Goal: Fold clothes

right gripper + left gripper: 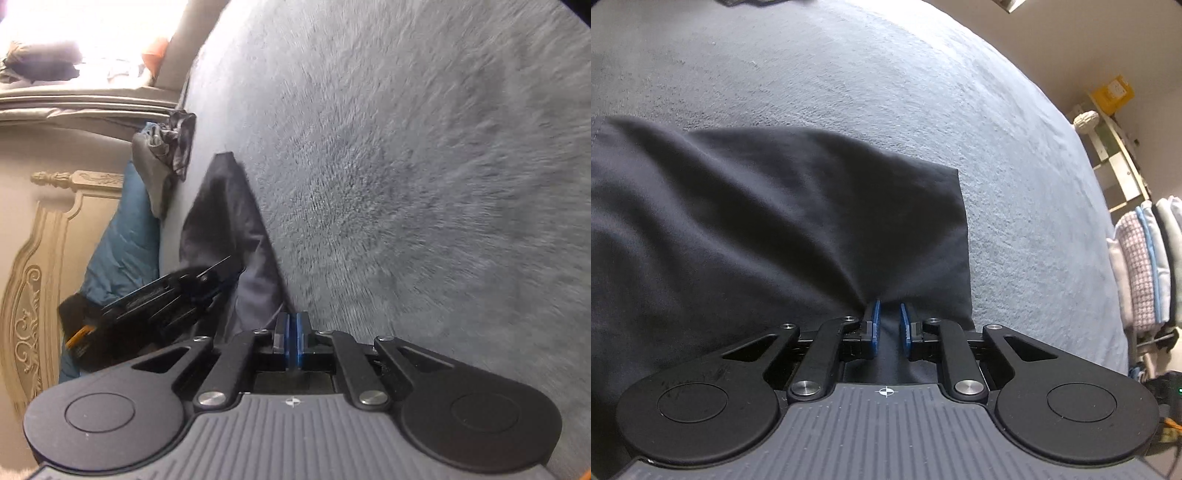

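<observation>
- Dark navy cloth garment (768,229) lay on the grey fleece bed blanket (923,110).
- Left gripper (888,325) fingers clamped a garment fold.
- Right gripper (293,325) fingers pressed together on the garment's edge.

bed: fuzzy grey-blue blanket (923,122) | wall: plain beige wall (1071,44) at 1 o'clock | shelf: pale wooden shelf unit (1115,147) at 3 o'clock | headboard: cream carved headboard (40,266) at 9 o'clock | light: bright glare (92,26) at 11 o'clock
</observation>
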A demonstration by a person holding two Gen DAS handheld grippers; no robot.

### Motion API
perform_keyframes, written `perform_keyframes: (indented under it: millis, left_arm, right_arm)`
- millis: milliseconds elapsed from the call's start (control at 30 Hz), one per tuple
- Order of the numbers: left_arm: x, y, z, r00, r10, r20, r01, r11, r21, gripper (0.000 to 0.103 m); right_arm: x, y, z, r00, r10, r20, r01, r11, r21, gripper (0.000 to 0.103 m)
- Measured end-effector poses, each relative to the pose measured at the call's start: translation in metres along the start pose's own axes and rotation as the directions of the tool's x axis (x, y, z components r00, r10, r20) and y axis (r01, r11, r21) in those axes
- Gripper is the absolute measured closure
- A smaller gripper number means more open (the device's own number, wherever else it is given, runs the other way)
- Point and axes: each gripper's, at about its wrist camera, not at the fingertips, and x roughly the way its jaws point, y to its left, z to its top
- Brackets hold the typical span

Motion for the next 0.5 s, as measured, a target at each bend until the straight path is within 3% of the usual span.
perform_keyframes:
  millis: [133,233,333,367,400,433,467,500]
  left_arm:
    - [0.001,0.004,0.001,1.000,-0.014,-0.008,0.013,1.000,-0.028,0.089]
    - [0.001,0.006,0.001,1.000,-0.021,-0.009,0.021,0.999,-0.040,0.089]
    - [0.001,0.008,0.002,1.000,-0.028,-0.014,0.027,0.998,-0.053,0.089]
    - [0.001,0.008,0.003,0.999,-0.030,-0.015,0.029,0.998,-0.058,0.089]
    - [0.002,0.009,0.003,0.999,-0.032,-0.017,0.031,0.998,-0.062,0.089]
    - [0.002,0.010,0.004,0.999,-0.035,-0.018,0.033,0.997,-0.067,0.089]
    - [0.002,0.010,0.004,0.999,-0.036,-0.020,0.035,0.997,-0.071,0.089]
    - [0.003,0.010,0.004,0.999,-0.037,-0.021,0.036,0.997,-0.074,0.089]
  right_arm:
    - [0.010,-0.015,-0.022,0.996,0.000,-0.088,0.001,1.000,0.020,0.100]
    - [0.001,-0.023,-0.041,0.990,-0.054,-0.132,0.058,0.998,0.024,0.100]
    - [-0.022,-0.015,-0.043,0.998,-0.048,-0.033,0.048,0.999,-0.022,0.099]
    - [-0.029,-0.011,-0.040,1.000,-0.030,0.005,0.030,0.999,-0.036,0.096]
    - [-0.032,-0.008,-0.036,0.999,-0.011,0.030,0.012,0.999,-0.043,0.076]
    - [-0.031,-0.006,-0.030,0.999,0.003,0.044,-0.002,0.999,-0.039,0.064]
    - [-0.028,-0.005,-0.025,0.999,0.015,0.048,-0.013,1.000,-0.025,0.057]
    - [-0.022,-0.005,-0.020,0.999,0.031,0.043,-0.030,1.000,-0.005,0.057]
